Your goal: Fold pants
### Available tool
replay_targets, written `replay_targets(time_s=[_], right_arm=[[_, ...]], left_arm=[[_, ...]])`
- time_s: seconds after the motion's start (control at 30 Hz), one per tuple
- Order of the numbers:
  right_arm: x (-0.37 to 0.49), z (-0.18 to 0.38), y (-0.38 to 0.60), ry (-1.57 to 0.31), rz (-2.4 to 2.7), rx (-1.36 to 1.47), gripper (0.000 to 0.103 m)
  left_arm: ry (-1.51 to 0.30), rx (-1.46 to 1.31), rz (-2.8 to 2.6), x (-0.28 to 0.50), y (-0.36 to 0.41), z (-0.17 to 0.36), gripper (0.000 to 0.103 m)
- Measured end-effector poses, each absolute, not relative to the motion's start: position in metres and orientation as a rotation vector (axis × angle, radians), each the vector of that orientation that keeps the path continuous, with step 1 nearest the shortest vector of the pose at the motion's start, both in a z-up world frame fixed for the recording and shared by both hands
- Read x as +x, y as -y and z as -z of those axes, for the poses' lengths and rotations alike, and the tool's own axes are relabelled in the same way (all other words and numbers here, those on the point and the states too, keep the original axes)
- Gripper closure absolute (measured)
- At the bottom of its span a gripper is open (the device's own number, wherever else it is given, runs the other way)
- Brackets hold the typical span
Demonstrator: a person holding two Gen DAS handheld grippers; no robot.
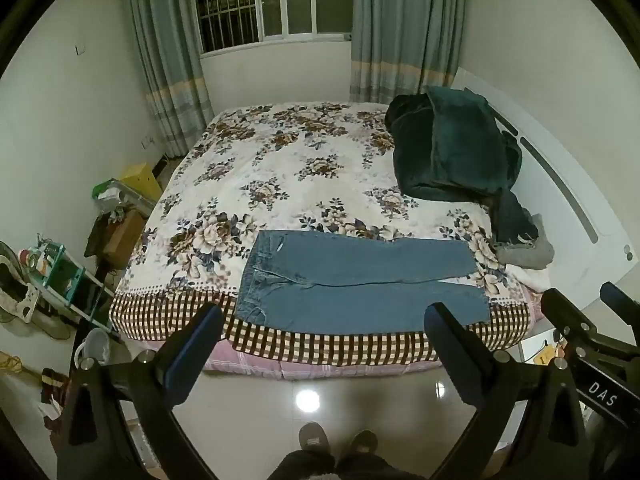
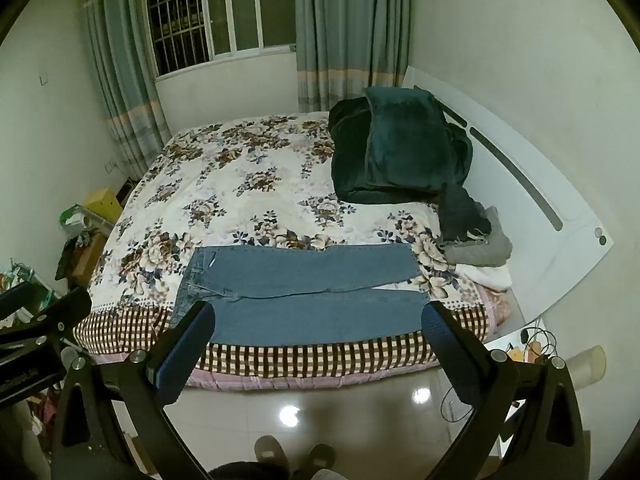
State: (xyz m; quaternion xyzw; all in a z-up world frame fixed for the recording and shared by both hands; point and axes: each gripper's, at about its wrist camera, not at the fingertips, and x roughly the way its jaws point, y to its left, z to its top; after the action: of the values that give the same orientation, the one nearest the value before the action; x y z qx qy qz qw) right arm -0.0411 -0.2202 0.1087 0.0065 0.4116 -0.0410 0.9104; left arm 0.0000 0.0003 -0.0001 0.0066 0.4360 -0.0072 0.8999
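Blue jeans (image 1: 352,284) lie flat along the near edge of the bed (image 1: 280,168), waist to the left, legs side by side to the right. They also show in the right wrist view (image 2: 304,292). My left gripper (image 1: 324,320) is open and empty, held in the air before the bed's near edge. My right gripper (image 2: 318,320) is open and empty, also short of the bed; it shows at the right edge of the left wrist view (image 1: 580,308). Neither touches the jeans.
A dark green blanket (image 1: 448,148) is heaped at the bed's far right, with dark and grey clothes (image 1: 524,240) beside it by the white headboard (image 1: 580,200). Shelves and clutter (image 1: 60,276) stand left of the bed. The person's feet (image 1: 336,440) stand on the glossy floor.
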Motion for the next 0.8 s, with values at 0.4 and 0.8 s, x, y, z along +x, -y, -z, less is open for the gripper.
replay_targets(time_s=[0.4,0.8], right_arm=[[-0.042,-0.111,0.223,-0.842,0.077,0.024,0.0],[-0.043,-0.114,0.225,-0.843,0.07,0.031,0.0]], left_arm=[[-0.894,0.014,0.013,-0.001,0.0,0.0,0.0],[-0.894,0.015,0.019,0.001,0.0,-0.011,0.0]])
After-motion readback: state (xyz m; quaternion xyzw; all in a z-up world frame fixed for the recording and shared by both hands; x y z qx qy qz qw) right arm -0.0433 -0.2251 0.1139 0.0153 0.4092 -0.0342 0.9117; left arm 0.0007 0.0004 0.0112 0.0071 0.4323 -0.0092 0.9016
